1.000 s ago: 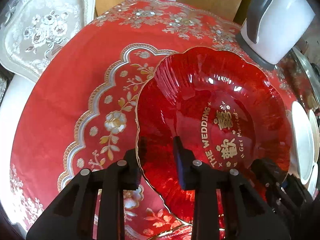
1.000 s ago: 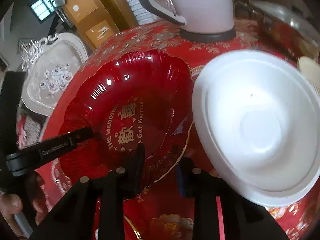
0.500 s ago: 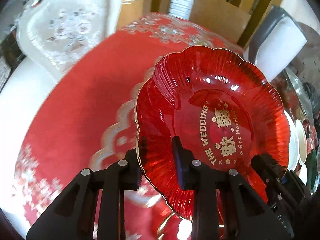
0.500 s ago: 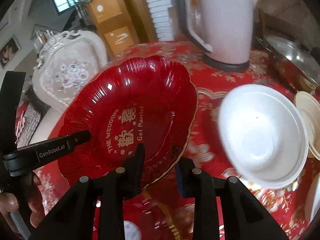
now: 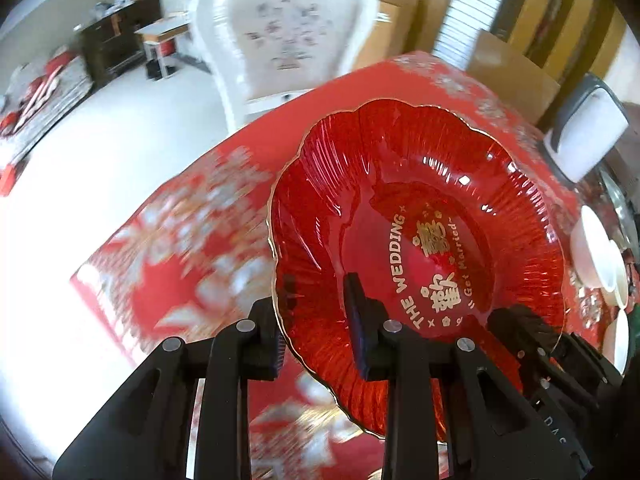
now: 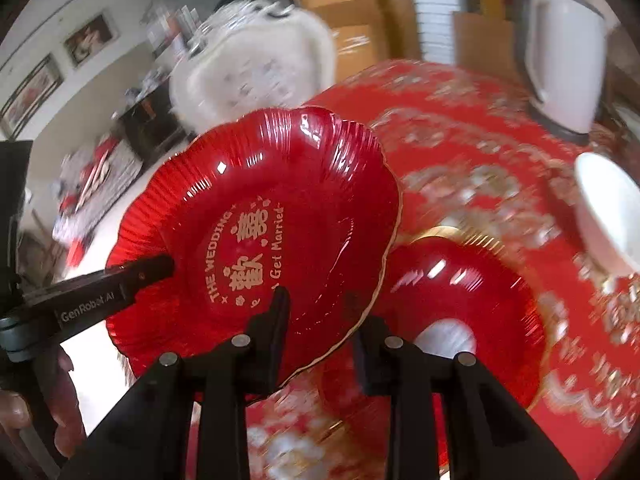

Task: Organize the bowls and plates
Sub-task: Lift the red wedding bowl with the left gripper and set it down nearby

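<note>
Two claws are clamped on one red scalloped plate [image 5: 420, 208], which is held tilted above the bench [image 5: 224, 208]: the left claw [image 5: 316, 344] on its left rim, the right claw [image 6: 316, 340] on its right rim. A second red plate [image 6: 460, 300] lies beneath. A white bowl [image 6: 608, 212] and kettle [image 6: 564, 52] stand beyond.

A family dining room at home, decked for a wedding: red embroidered tablecloth [image 6: 480, 168], ornate white chair [image 5: 288, 36], framed pictures [image 6: 90, 38] on the wall, white kettle [image 6: 564, 60], white bowls [image 6: 608, 216], cardboard boxes [image 6: 352, 12] behind.
</note>
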Available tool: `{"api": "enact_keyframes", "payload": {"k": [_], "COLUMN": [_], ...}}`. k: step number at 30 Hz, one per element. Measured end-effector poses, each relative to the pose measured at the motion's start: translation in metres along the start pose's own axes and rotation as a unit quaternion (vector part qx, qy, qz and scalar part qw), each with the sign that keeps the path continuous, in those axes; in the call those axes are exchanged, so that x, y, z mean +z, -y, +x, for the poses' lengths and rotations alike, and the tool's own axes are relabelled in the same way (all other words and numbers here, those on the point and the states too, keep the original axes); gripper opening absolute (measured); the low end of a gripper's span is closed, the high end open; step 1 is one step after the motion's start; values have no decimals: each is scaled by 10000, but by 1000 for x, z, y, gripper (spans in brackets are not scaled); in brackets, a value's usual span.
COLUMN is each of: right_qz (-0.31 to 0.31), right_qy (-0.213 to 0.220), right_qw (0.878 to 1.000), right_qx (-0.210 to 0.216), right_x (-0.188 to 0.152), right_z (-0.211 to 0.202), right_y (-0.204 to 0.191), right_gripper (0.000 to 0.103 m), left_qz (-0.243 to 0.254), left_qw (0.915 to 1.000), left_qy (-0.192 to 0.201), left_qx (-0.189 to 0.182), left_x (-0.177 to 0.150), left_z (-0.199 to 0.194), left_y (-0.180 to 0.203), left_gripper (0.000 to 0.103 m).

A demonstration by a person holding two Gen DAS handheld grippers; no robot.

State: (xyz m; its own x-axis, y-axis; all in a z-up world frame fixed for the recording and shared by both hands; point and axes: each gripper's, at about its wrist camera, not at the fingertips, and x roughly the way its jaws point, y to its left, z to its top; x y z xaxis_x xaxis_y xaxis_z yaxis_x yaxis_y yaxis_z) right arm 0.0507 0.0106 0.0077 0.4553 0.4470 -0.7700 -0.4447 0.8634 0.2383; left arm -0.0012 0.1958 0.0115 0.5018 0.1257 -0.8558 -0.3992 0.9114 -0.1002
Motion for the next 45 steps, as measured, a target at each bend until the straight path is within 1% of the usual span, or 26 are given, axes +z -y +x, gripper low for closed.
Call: {"api": "enact_keyframes", "payload": {"k": [5, 10, 15, 17, 19, 22, 25, 28, 32, 37, 39, 41, 43, 45], "right_qz": [-304, -487, -502, -510, -536, -589, -512, -412, -324, -279, -254, -226, -199, -149], "right_qy": [-302, -516, -552, -547, -558, -588, -641, -717, -736, -706, -665, -597, -502, -353], "right_qw": [9990, 9974, 9972, 9972, 9970, 9965, 9966, 9964, 9965, 9968, 9971, 9975, 9980, 9987], "right_qx": [101, 92, 36, 7, 0, -28, 71, 167, 240, 270, 279, 304, 341, 331], "right_x": [-25, -40, -44, -43, -45, -44, -44, -43, -44, -44, -43, -43, -43, -41], "right_z": [15, 30, 32, 31, 27, 28, 29, 29, 26, 21, 18, 13, 5, -6], "right_y": [-24, -34, -33, -33, -38, -44, -43, -42, -40, -38, -36, -33, -29, -24], "right_gripper": [28, 28, 28, 28, 31, 31, 31, 33, 34, 35, 35, 35, 35, 35], "left_qz": [-356, -526, -570, -558, -570, -596, -646, -707, -827, -878, -925, -994, -997, -850], "left_qw": [9993, 9985, 9983, 9982, 9981, 9979, 9976, 9966, 9940, 9906, 9894, 9890, 9875, 9867], "left_qy": [39, 4, -58, 14, 36, 54, 11, 140, 333, 648, 726, 771, 965, 1194], "left_qx": [135, 143, 136, 196, 224, 249, 256, 394, 626, 821, 847, 783, 741, 703], "left_x": [-31, -48, -53, -57, -57, -57, -57, -58, -57, -57, -57, -58, -63, -70], "left_z": [1, 8, 17, 15, 16, 16, 19, 14, 4, -10, -16, -25, -37, -52], "left_y": [-28, -39, -39, -40, -41, -42, -44, -47, -52, -58, -60, -61, -57, -47], "left_gripper": [26, 26, 26, 26, 26, 26, 26, 26, 32, 32, 32, 32, 32, 32]}}
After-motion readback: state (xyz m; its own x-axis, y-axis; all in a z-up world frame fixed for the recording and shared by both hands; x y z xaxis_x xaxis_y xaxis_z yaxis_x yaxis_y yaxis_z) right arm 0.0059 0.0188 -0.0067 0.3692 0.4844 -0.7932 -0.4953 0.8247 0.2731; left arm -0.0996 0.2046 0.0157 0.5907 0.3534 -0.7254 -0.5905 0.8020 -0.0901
